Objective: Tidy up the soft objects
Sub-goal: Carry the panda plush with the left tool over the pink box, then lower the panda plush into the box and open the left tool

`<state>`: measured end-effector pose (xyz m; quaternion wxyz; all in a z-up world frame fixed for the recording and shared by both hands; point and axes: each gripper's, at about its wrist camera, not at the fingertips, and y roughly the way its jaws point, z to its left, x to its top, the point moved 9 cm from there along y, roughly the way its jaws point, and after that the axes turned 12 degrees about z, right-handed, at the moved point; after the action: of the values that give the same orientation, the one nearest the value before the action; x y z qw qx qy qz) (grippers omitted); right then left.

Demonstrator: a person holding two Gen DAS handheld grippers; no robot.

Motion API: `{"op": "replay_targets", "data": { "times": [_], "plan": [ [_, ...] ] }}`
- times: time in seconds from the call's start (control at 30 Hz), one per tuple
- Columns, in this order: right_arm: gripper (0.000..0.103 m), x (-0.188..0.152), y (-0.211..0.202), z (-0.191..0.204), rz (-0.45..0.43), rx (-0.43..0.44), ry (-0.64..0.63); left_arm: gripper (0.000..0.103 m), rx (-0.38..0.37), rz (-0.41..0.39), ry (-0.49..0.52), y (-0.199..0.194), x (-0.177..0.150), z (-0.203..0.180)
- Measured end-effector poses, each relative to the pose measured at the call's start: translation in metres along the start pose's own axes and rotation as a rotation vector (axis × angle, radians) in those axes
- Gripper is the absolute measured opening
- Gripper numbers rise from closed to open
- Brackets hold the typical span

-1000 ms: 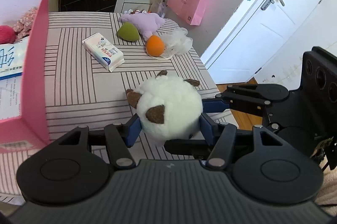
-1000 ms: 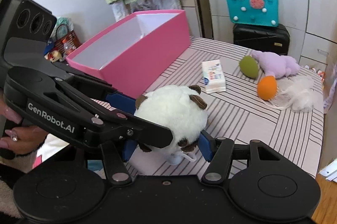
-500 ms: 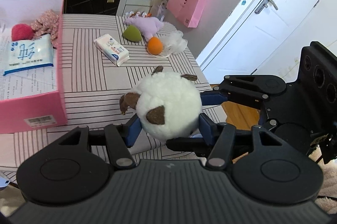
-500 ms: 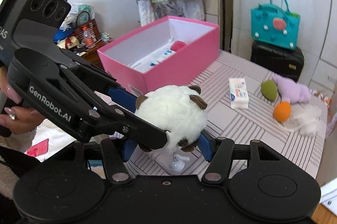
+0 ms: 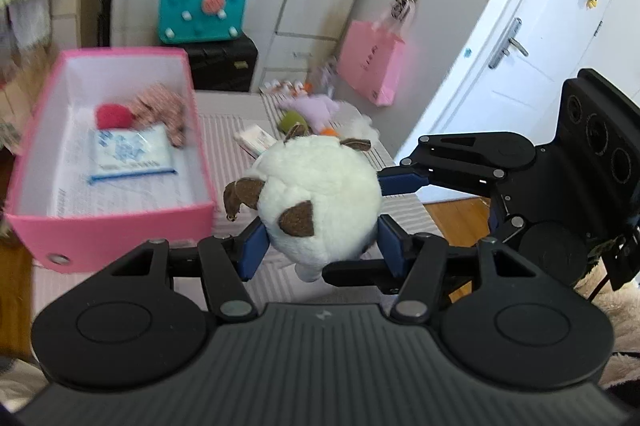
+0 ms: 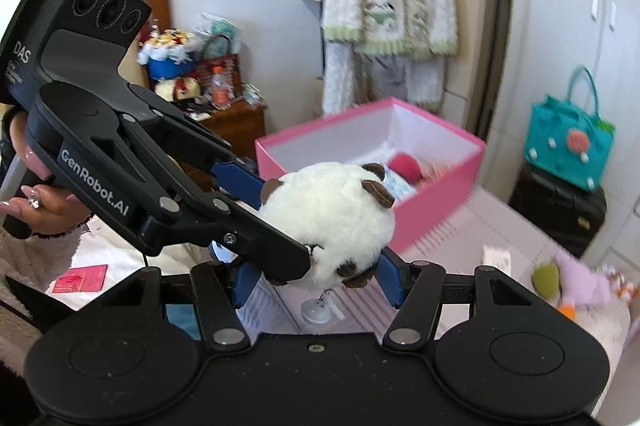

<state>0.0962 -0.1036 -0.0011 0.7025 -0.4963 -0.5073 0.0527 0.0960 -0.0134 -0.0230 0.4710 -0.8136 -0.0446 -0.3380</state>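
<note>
A round white plush toy (image 5: 320, 199) with brown ears is held in the air between both grippers. My left gripper (image 5: 318, 250) is shut on its sides, and my right gripper (image 6: 316, 276) is shut on it from the other side (image 6: 328, 222). The pink box (image 5: 120, 230) stands on the striped table to the left, open, holding a red ball (image 5: 114, 115), a pink floral soft toy (image 5: 160, 105) and a tissue pack (image 5: 128, 155). In the right wrist view the box (image 6: 436, 193) lies just behind the plush.
On the striped table (image 5: 224, 145) beyond the plush lie a white tissue pack (image 5: 254, 139), a green soft piece (image 5: 292, 121), a purple plush (image 5: 316, 105) and a white mesh puff (image 5: 362, 123). A teal bag (image 5: 202, 7) sits on a black suitcase behind the table.
Both grippers have lifted the white plush higher above the table and toward the pink box. The inside of the box has come into full view.
</note>
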Motion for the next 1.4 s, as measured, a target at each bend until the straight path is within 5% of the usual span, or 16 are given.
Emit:
{"op": "replay_targets", "data": {
  "times": [0.53, 0.9, 1.13, 1.4],
  "plan": [
    [0.066, 0.105, 0.056, -0.022, -0.054, 0.087, -0.066, 0.057, 0.152, -0.120, -0.063, -0.031, 0.060, 0.094],
    [0.064, 0.150, 0.163, -0.074, 0.060, 0.119, 0.045, 0.059, 0.196, 0.048, -0.177, 0.027, 0.110, 0.195],
    [0.065, 0.157, 0.222, -0.107, 0.127, 0.225, 0.204, 0.059, 0.200, 0.146, -0.256, 0.065, 0.129, 0.245],
    [0.064, 0.163, 0.251, -0.119, 0.154, 0.199, 0.142, 0.057, 0.221, 0.195, -0.268, 0.084, 0.137, 0.267]
  ]
}}
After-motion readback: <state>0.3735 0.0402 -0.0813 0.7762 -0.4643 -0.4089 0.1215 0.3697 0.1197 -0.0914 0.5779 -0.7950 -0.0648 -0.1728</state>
